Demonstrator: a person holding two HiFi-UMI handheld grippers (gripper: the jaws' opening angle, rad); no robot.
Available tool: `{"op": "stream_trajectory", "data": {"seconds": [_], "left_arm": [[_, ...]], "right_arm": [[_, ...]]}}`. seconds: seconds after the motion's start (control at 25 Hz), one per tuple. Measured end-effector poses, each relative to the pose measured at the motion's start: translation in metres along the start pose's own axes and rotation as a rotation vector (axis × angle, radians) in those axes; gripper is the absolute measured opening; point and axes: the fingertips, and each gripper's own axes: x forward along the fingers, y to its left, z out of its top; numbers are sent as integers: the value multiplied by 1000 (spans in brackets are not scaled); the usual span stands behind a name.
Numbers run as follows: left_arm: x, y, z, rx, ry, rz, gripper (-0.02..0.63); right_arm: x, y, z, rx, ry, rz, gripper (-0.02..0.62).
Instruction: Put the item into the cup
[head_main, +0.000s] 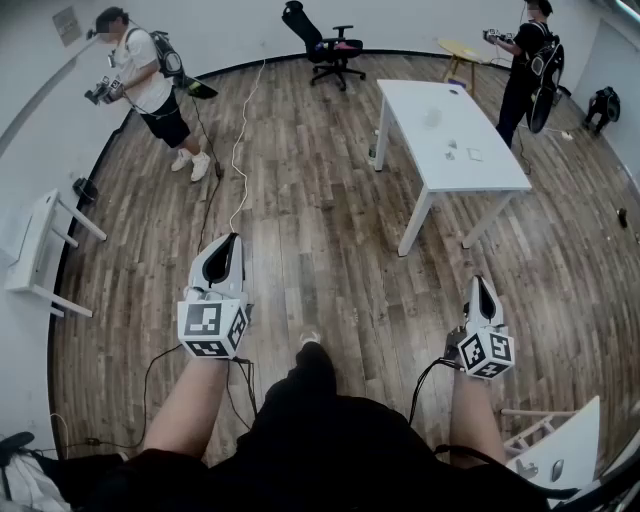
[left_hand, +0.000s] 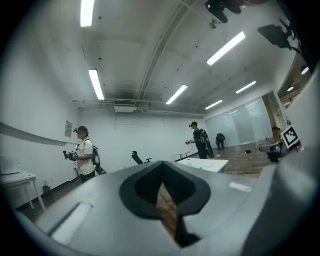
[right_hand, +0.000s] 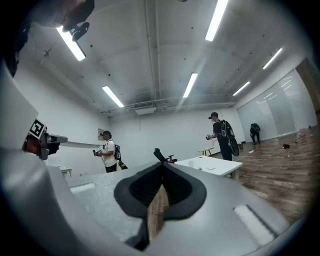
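The left hand-held gripper (head_main: 234, 240) and the right hand-held gripper (head_main: 482, 282) are held level over the near wooden floor (head_main: 320, 230). Each has its jaws pressed together on nothing. The cup (head_main: 432, 117) and small pale items (head_main: 474, 154) sit on the far white counter (head_main: 470, 178), right of centre and well apart from both.

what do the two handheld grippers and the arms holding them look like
The left gripper and right gripper both have white pointed shells around black inner pads. Behind each sits a white cube printed with black square markers. A thin black cable trails back from each. The forearms are bare, with no sleeves showing; the person wears black clothing.
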Motion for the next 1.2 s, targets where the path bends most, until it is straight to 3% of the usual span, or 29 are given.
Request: {"op": "stream_trajectory", "data": {"seconds": [0.2, 0.44, 0.68, 0.96, 1.2], "left_arm": [[57, 31, -4, -84, -8, -15, 7], [142, 57, -17, -96, -3, -74, 8], [217, 86, -6, -70, -12, -144, 7], [274, 111, 5, -30, -52, -187, 7], [307, 118, 0, -14, -55, -206, 8]], "right_arm": [[45, -4, 7, -26, 3, -37, 2], [96, -13, 20, -86, -1, -110, 2], [154, 0, 29, -111, -12, -152, 2], [219, 35, 27, -178, -14, -93, 2], [248, 19, 24, -98, -16, -159, 2]]}}
